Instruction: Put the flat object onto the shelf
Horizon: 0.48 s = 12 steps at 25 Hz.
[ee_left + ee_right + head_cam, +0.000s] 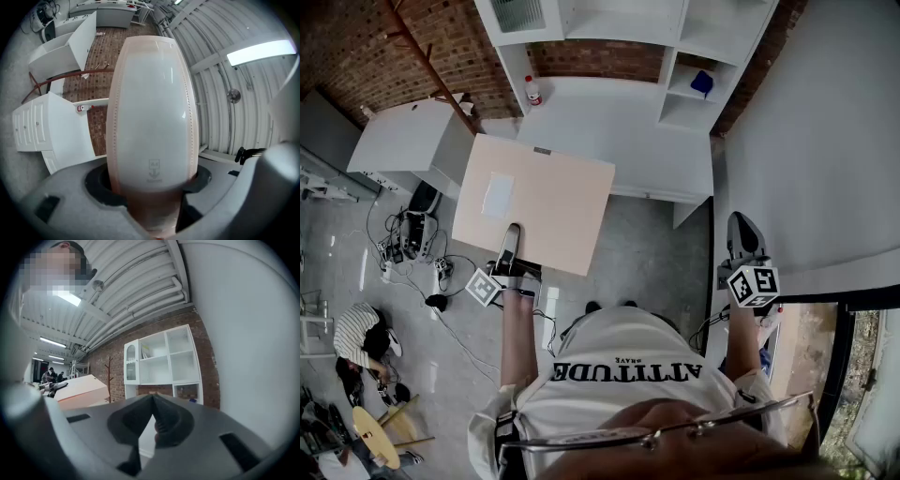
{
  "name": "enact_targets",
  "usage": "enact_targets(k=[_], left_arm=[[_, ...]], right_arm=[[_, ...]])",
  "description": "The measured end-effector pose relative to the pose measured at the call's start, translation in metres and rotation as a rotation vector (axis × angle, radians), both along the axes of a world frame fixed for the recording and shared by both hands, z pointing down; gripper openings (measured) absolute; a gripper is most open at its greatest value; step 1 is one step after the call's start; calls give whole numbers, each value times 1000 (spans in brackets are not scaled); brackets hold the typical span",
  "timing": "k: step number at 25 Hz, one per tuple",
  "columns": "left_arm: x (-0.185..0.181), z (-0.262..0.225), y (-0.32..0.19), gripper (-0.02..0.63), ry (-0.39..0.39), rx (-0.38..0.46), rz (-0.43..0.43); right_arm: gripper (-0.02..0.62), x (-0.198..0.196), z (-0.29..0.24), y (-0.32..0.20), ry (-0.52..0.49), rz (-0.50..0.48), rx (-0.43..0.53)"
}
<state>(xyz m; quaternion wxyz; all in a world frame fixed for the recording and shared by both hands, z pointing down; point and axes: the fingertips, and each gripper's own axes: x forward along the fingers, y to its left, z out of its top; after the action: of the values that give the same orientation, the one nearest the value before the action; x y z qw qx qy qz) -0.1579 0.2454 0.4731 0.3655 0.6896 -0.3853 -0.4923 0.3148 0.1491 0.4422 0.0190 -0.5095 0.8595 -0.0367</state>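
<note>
The left gripper (508,255) is clamping the near edge of the flat board (534,202), which is jutting out ahead of its jaws toward the shelf (670,66) beyond. The right gripper (742,239) is hanging empty, jaws pressed together. Held by one edge, the board is probably wanting a level, slow approach, far edge leading. The shirt (623,370) is showing "ATTITUDE". The stamp on the board's label (153,169), just ahead of the jaws, is blurring out.

Shelf unit (619,127) at 12 o'clock, flat board (553,202) before it around 10, bottle (532,91) on its ledge at 11.
</note>
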Motion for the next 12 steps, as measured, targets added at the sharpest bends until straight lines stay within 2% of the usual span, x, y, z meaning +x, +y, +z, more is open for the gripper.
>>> enact_targets(k=[12], left_arm=[[-6,-1,4,295,12,-5,5]], right_arm=[[26,-10,-1,5,-21,-2,-1]])
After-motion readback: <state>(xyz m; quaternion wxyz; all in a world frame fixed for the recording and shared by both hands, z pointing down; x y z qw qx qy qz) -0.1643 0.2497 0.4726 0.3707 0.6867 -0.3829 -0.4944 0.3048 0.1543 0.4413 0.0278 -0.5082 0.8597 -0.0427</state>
